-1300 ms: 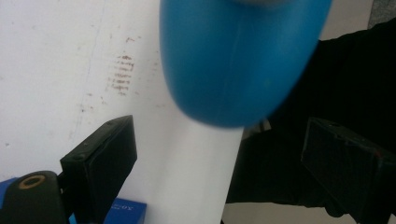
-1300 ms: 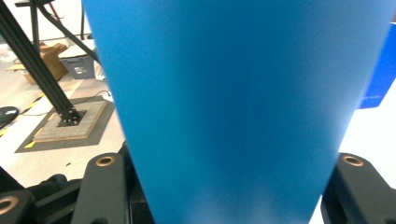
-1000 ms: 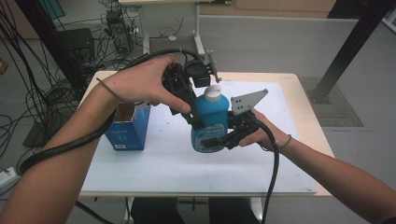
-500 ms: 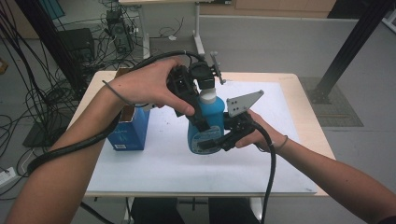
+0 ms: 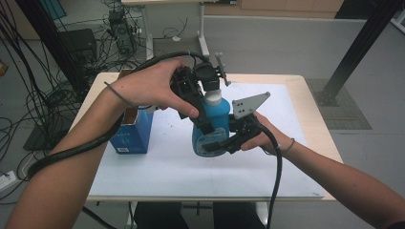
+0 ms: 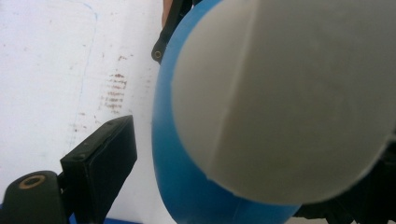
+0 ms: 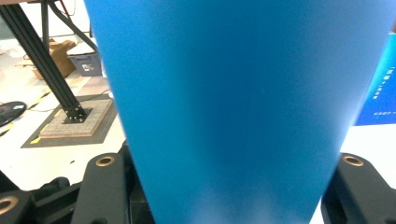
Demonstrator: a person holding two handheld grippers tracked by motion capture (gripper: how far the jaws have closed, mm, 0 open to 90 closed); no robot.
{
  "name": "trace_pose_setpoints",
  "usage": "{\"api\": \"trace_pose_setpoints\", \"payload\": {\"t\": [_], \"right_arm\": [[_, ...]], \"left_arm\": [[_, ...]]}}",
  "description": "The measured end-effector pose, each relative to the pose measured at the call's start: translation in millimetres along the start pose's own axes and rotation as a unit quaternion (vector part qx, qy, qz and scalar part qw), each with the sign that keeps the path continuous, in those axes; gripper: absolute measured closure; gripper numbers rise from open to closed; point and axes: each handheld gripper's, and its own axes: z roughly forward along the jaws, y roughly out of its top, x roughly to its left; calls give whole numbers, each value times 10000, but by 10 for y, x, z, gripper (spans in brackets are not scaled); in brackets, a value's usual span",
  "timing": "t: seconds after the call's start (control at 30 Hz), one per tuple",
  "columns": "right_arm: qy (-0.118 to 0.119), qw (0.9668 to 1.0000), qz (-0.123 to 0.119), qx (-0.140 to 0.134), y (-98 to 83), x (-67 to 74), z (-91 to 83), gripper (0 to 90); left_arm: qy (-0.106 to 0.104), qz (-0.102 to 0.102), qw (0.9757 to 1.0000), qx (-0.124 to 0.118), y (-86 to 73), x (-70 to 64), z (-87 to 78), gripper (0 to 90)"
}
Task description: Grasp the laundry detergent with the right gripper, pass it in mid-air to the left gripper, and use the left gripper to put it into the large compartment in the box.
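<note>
A blue bottle (image 5: 210, 136) with a white cap (image 5: 213, 98) is held upright just above the white table sheet (image 5: 157, 167). My right gripper (image 5: 217, 144) is shut on its lower body from the right; in the right gripper view the bottle (image 7: 229, 93) sits between both jaws. My left gripper (image 5: 209, 123) comes down from above and stands open. Its jaws straddle the cap and shoulder, one finger (image 5: 203, 119) lying down the bottle's front. In the left gripper view the cap (image 6: 289, 93) looms close, and the left finger (image 6: 100, 161) stands a little apart from the blue wall (image 6: 187, 186).
An open blue carton (image 5: 131, 131) stands on the table to the left of the bottle. Cables cover the floor (image 5: 38, 109) at the left. A black post (image 5: 358, 47) rises beyond the table's right corner.
My left gripper has edged slightly right, from beside the cap to over it. The bottle and the right gripper have stayed where they were.
</note>
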Motion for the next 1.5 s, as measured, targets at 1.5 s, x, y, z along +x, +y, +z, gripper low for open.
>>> {"api": "trace_pose_setpoints", "payload": {"t": [1.5], "right_arm": [[-21,10000,18,-6,-55,-15,-21,402]], "left_arm": [[10,6,10000,-30,23,-27,11,106]]}}
